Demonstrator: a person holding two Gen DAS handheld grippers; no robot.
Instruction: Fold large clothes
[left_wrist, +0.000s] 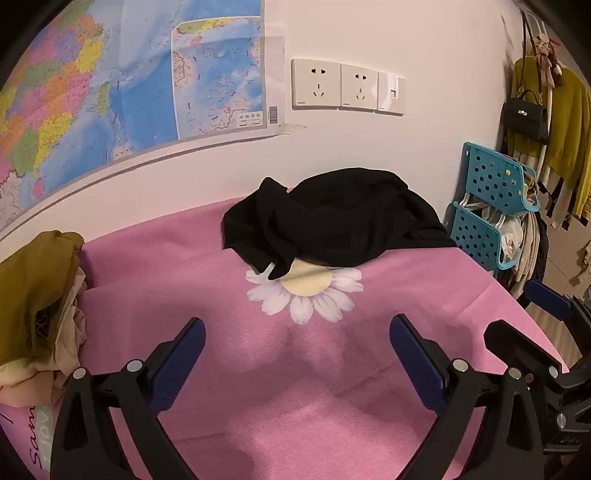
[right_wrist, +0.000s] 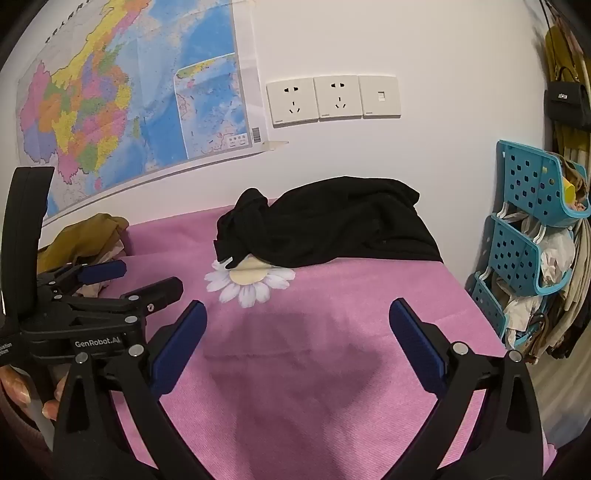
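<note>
A crumpled black garment (left_wrist: 332, 218) (right_wrist: 325, 225) lies at the far side of the pink cloth (left_wrist: 295, 387) (right_wrist: 314, 387), against the wall, partly over a printed daisy (left_wrist: 306, 291) (right_wrist: 251, 282). My left gripper (left_wrist: 297, 336) hovers open over the pink cloth, well short of the garment, with nothing between its blue pads. My right gripper (right_wrist: 297, 319) is also open and empty, level with the left one and to its right. In the right wrist view the left gripper (right_wrist: 144, 277) shows at the left, a hand under it.
A heap of olive and cream clothes (left_wrist: 40, 295) (right_wrist: 88, 236) sits at the cloth's left edge. A teal stacked basket rack (left_wrist: 491, 206) (right_wrist: 528, 229) stands off the right edge, with hanging clothes and a black bag (left_wrist: 526, 118) behind. Map and sockets (left_wrist: 347, 86) are on the wall.
</note>
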